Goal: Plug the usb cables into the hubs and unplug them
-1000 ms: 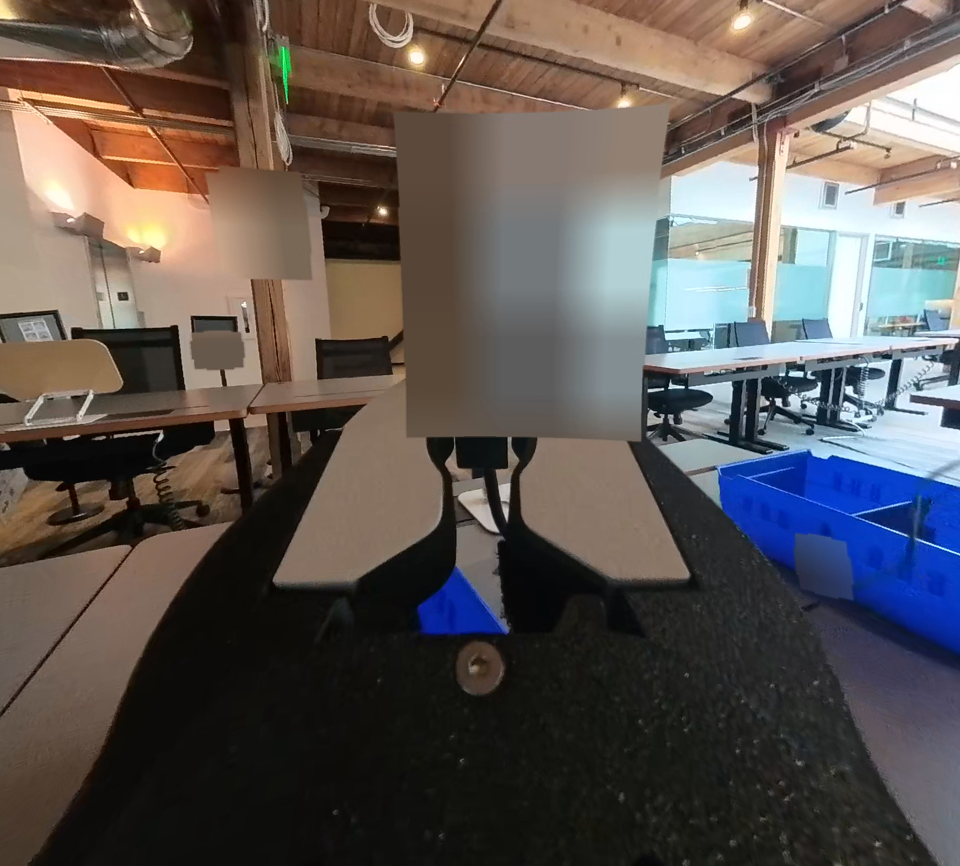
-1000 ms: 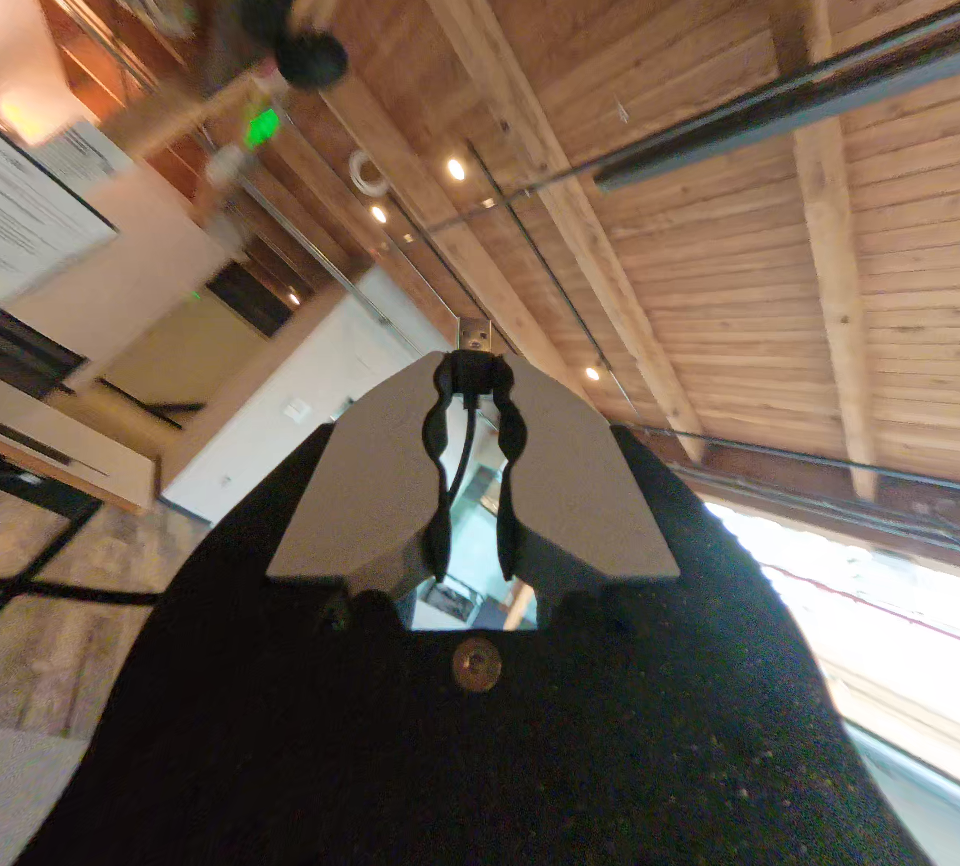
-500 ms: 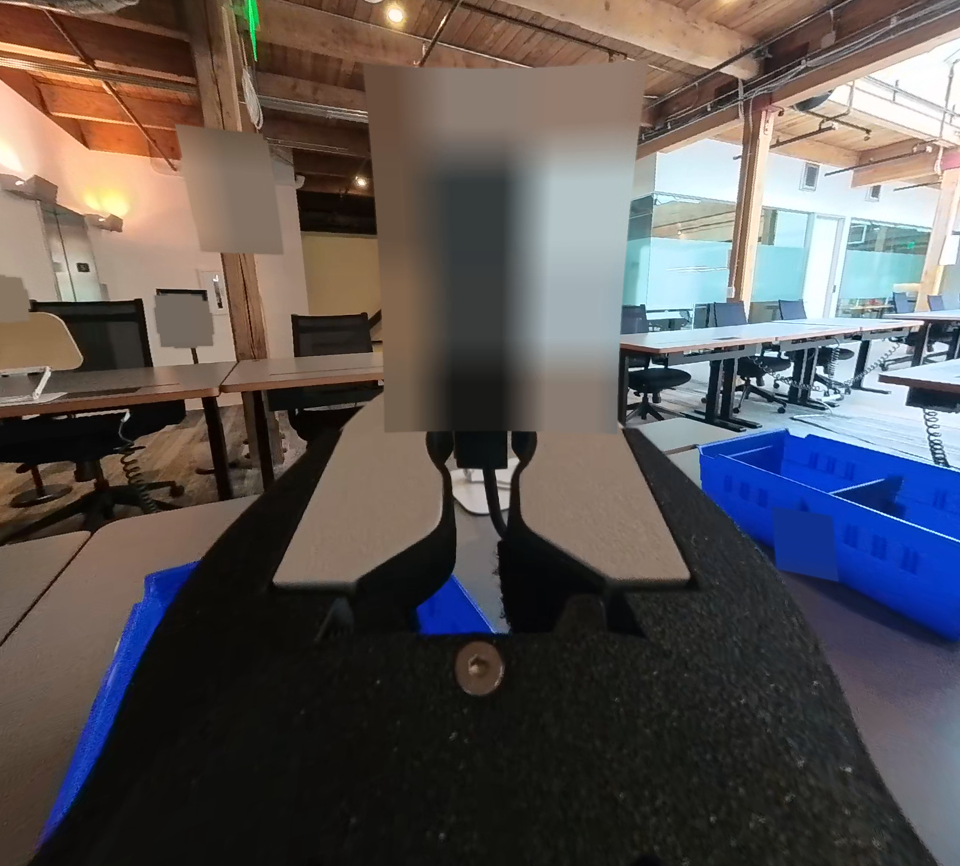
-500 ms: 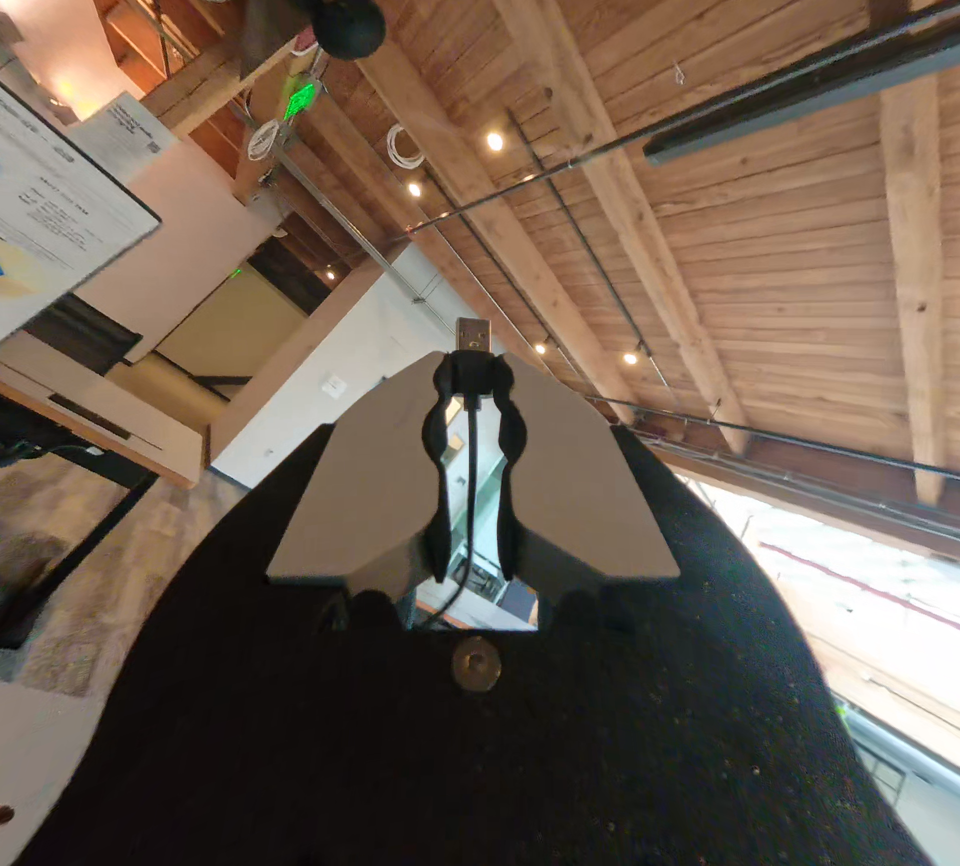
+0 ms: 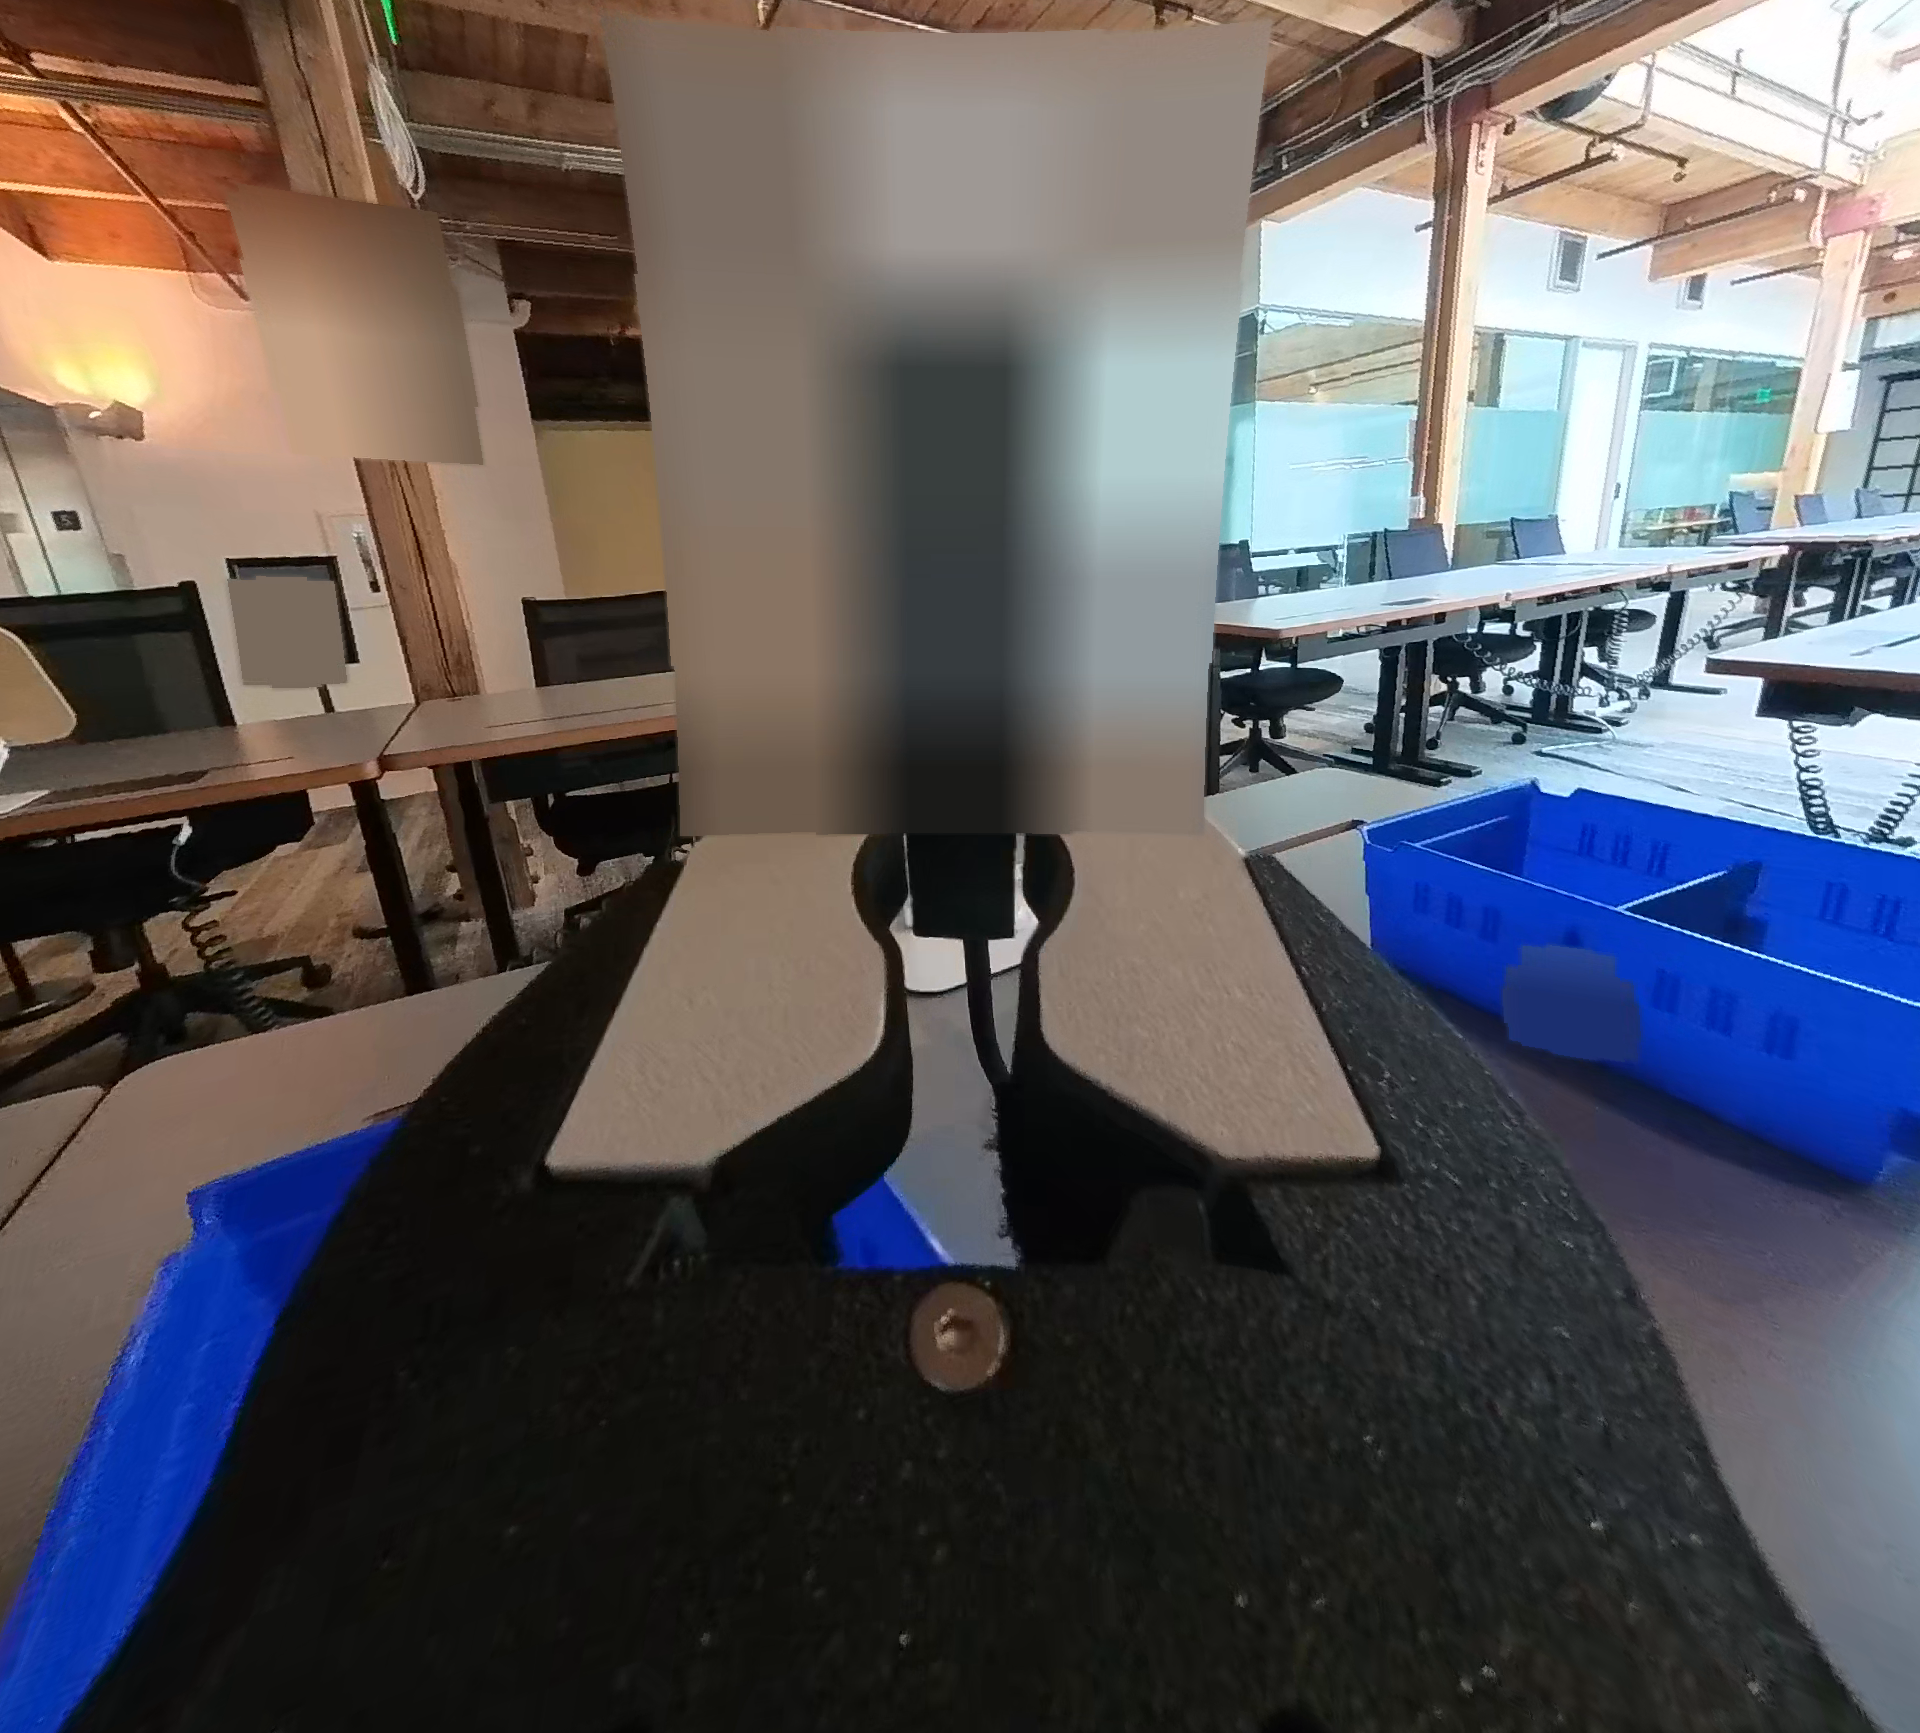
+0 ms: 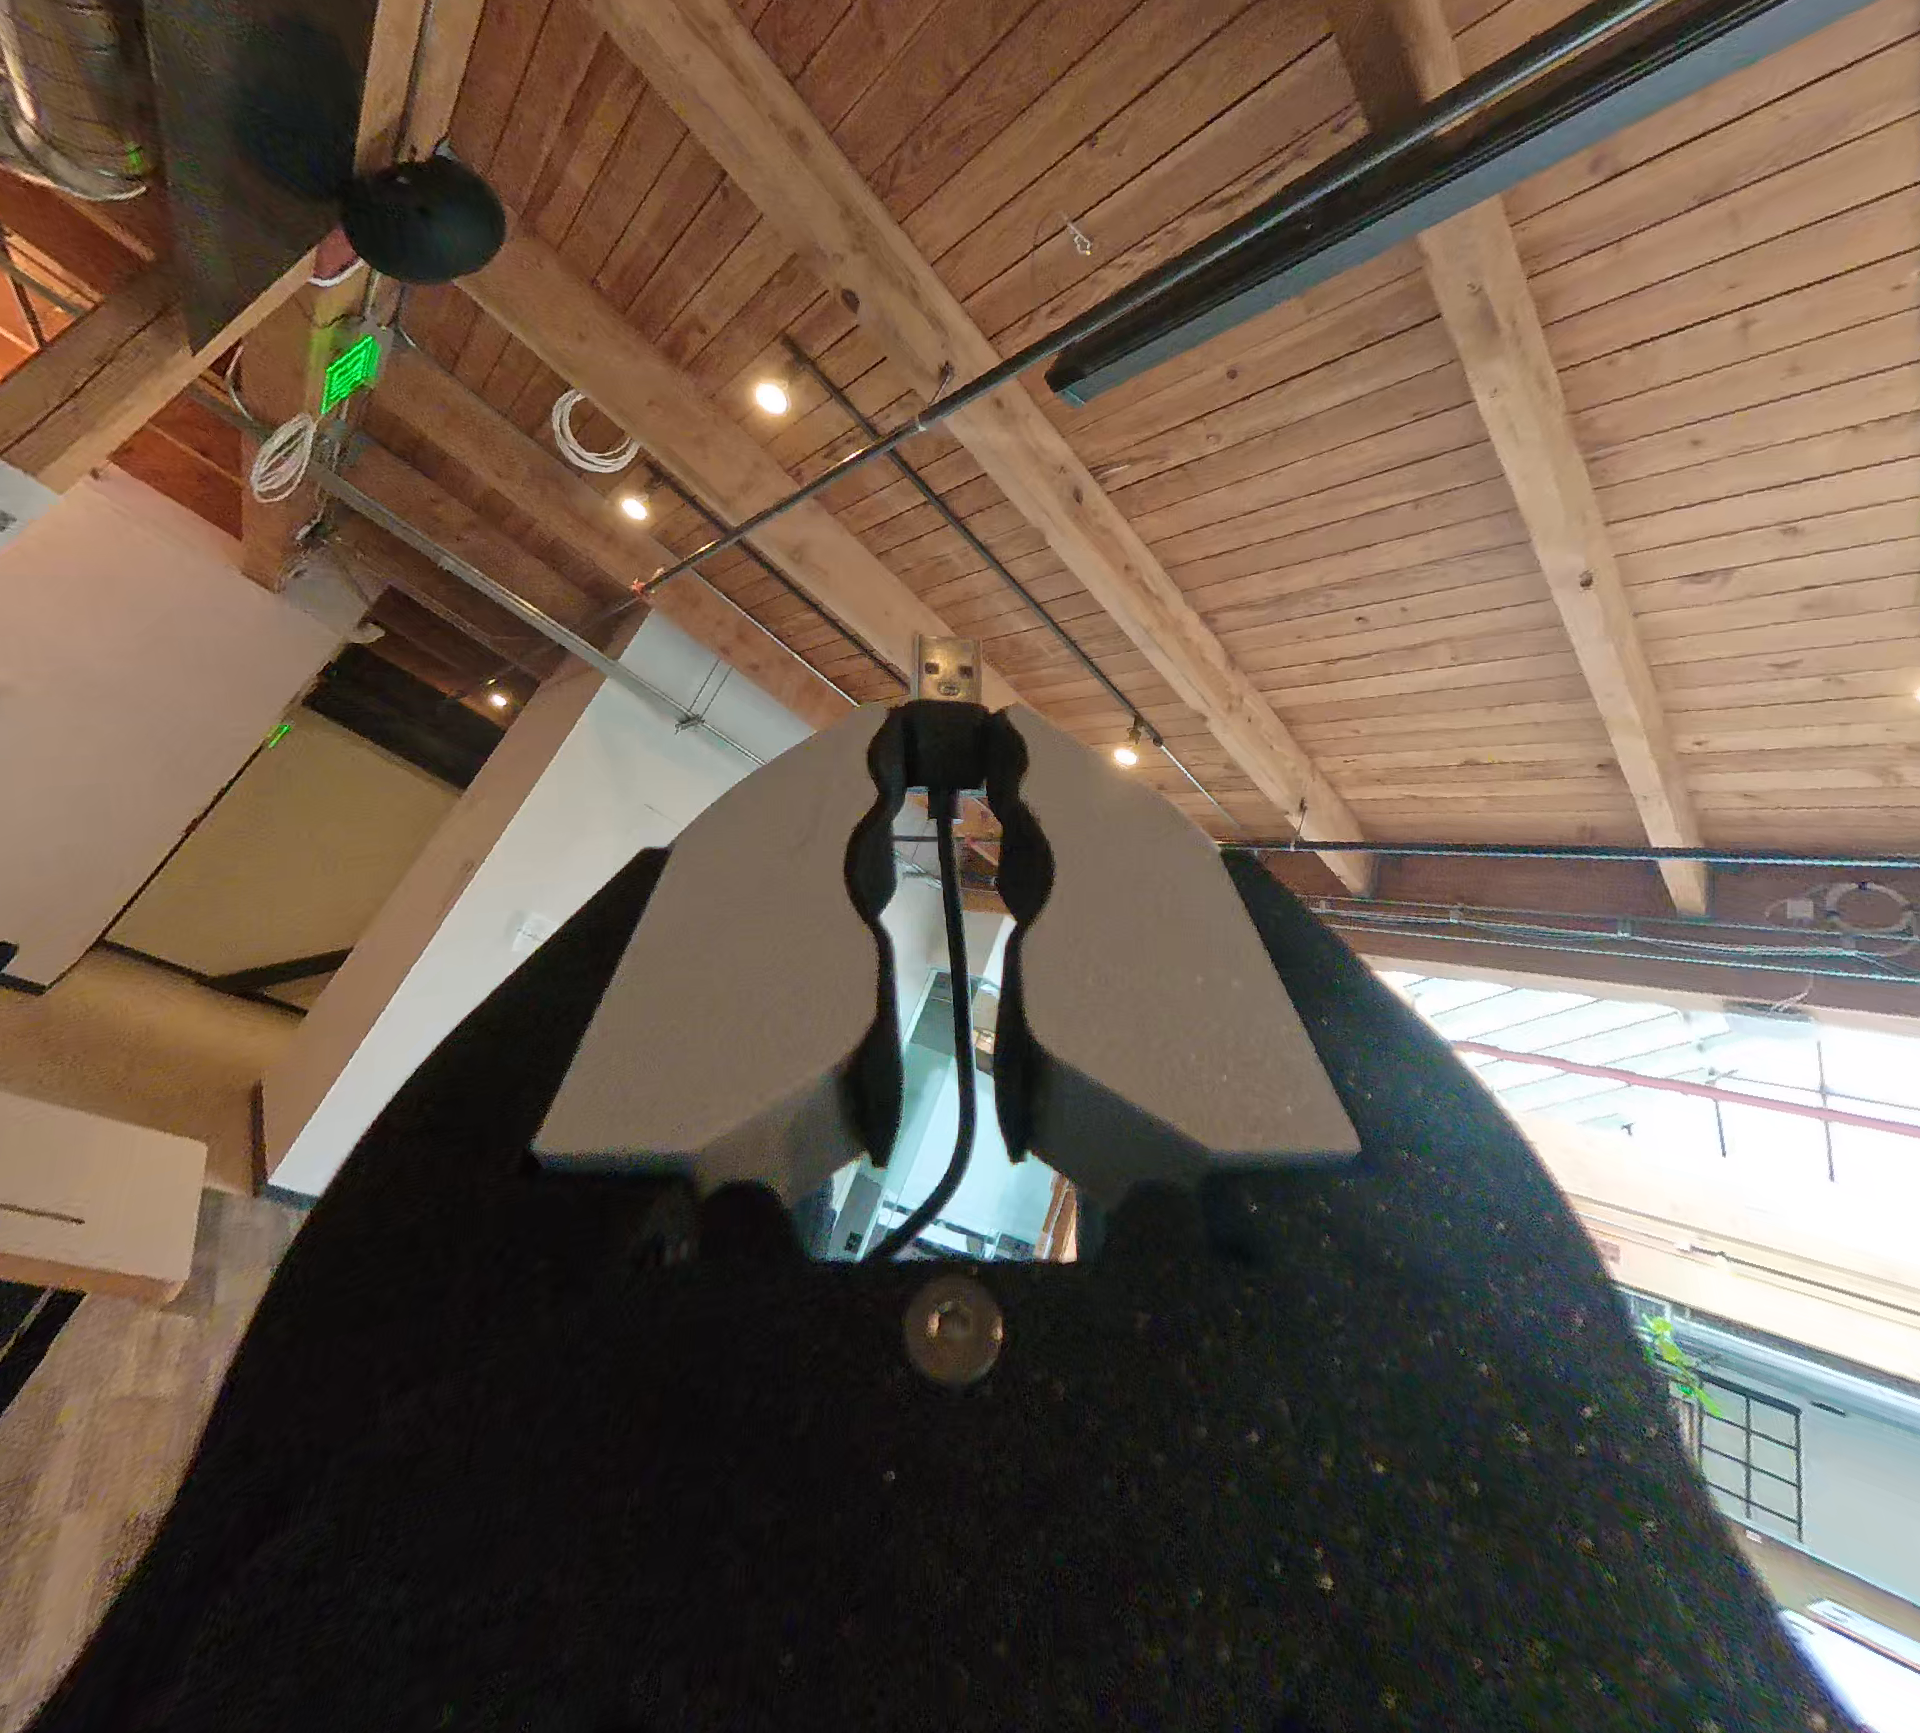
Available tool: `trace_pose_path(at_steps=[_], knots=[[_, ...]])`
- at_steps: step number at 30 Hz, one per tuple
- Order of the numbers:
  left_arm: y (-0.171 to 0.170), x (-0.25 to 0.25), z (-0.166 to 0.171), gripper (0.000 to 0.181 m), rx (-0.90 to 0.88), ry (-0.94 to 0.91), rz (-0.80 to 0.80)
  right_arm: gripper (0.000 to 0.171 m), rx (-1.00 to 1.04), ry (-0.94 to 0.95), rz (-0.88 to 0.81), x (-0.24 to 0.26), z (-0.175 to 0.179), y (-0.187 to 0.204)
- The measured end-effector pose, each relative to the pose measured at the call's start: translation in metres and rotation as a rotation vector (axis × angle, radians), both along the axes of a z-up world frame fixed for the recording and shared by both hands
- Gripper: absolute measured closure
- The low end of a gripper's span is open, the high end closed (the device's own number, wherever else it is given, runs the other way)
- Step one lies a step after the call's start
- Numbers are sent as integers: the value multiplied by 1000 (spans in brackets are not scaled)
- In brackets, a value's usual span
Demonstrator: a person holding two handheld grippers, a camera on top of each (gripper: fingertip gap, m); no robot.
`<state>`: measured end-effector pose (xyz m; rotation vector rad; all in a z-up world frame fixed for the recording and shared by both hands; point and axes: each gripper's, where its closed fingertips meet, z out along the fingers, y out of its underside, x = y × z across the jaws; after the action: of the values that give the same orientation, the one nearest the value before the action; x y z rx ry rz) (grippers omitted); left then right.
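Observation:
My left gripper [image 5: 961, 862] is shut on the lower end of a black hub [image 5: 961, 899] that stands upright. A blurred patch covers the hub's upper part. Its black cable [image 5: 982, 1008] hangs down between the fingers. My right gripper [image 6: 945, 743] is shut on the black housing of a USB cable's plug. The plug's metal end [image 6: 948, 670] sticks out past the fingertips and points up at the wooden ceiling. Its cable [image 6: 956, 956] runs back between the fingers. Neither gripper shows in the other's view.
A blue divided bin [image 5: 1662, 956] stands on the grey table [image 5: 1766, 1371] to the right of my left gripper. Another blue bin [image 5: 156, 1371] lies under it at lower left. A white stand base [image 5: 940, 961] is just ahead. Desks and office chairs fill the room behind. Spacing between my two grippers at the tips: around 75 cm.
The left view has tipped down, and the blue bin at lower left has come into view. The right gripper has swung under the ceiling. Both grips are unchanged.

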<state>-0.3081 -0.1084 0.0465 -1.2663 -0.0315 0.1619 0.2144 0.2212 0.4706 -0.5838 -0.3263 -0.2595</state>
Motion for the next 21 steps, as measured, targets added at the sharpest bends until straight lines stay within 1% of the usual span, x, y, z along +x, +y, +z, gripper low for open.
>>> trace_pose_path(at_steps=[4,6,8,10,12,14,17,18,21], knots=[[3,3,-2,164,-10,-1,-10,157,31,23,-15,-2,17,3],[4,4,-2,164,-17,7,-6,157,23,14,34,-10,24,4],[5,4,-2,164,-18,13,-5,157,22,-98,184,-39,17,-3],[5,3,-3,164,-17,9,-10,157,61,-252,230,-67,-7,-11],[6,1,-5,164,-18,-1,-15,157,68,-379,236,-90,-45,-11],[7,0,-7,164,-18,-11,-21,157,54,-505,254,-112,-94,-8],[7,0,-7,164,-18,-15,-26,157,-25,-682,323,-140,-184,1],[7,0,-7,164,-20,-13,-25,157,-48,-731,330,-145,-213,3],[8,1,-7,164,-23,-11,-27,157,-151,-853,426,-157,-297,1]])
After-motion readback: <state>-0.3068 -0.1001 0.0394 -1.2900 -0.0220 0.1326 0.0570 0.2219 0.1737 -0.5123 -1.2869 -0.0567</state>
